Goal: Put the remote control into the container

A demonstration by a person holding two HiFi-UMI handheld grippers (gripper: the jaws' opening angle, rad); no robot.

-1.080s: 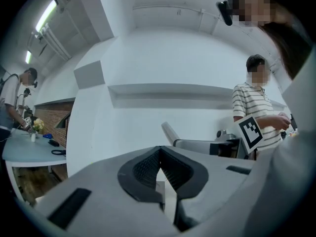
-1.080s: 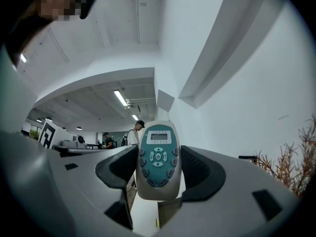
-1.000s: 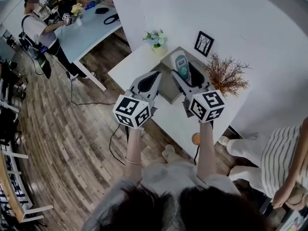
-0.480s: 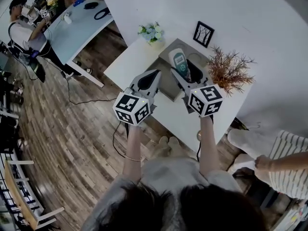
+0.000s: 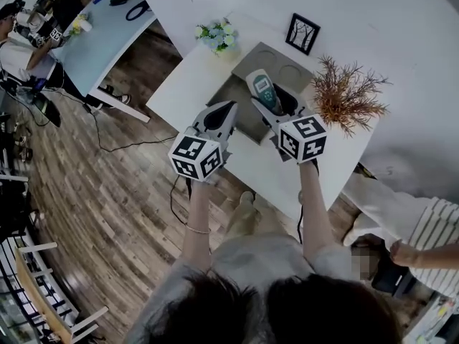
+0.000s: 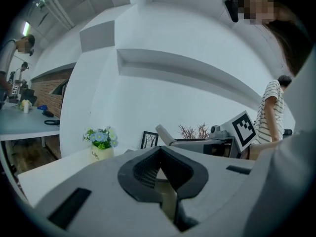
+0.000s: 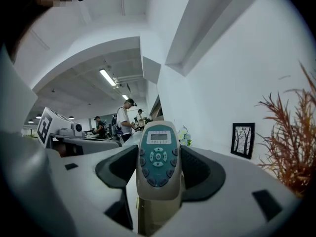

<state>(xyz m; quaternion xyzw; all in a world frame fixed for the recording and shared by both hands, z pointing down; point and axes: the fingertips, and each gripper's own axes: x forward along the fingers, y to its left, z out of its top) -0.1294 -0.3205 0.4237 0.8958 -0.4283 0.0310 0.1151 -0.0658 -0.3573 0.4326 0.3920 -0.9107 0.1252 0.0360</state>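
The remote control (image 5: 261, 91) is pale grey with a teal button face (image 7: 157, 157) and a small screen. My right gripper (image 5: 271, 108) is shut on its lower part and holds it raised above the grey container (image 5: 267, 54) on the white table (image 5: 190, 84). In the right gripper view the remote stands upright between the dark pads (image 7: 200, 174). My left gripper (image 5: 224, 111) hovers beside it at the container's near left edge. Its jaws (image 6: 160, 179) are shut with nothing in them. The container has a deep rectangular well and two round recesses.
A pot of blue and white flowers (image 5: 213, 34), a small framed picture (image 5: 302, 33) and a dried brown plant (image 5: 347, 95) stand around the container. A person works at a second table (image 5: 97, 38) far left. A person in a striped shirt (image 5: 423, 228) stands at the right.
Both grippers keep much the same stance over the container, with the remote still held. The view has shifted, and the person in the striped shirt has moved off toward the lower right.
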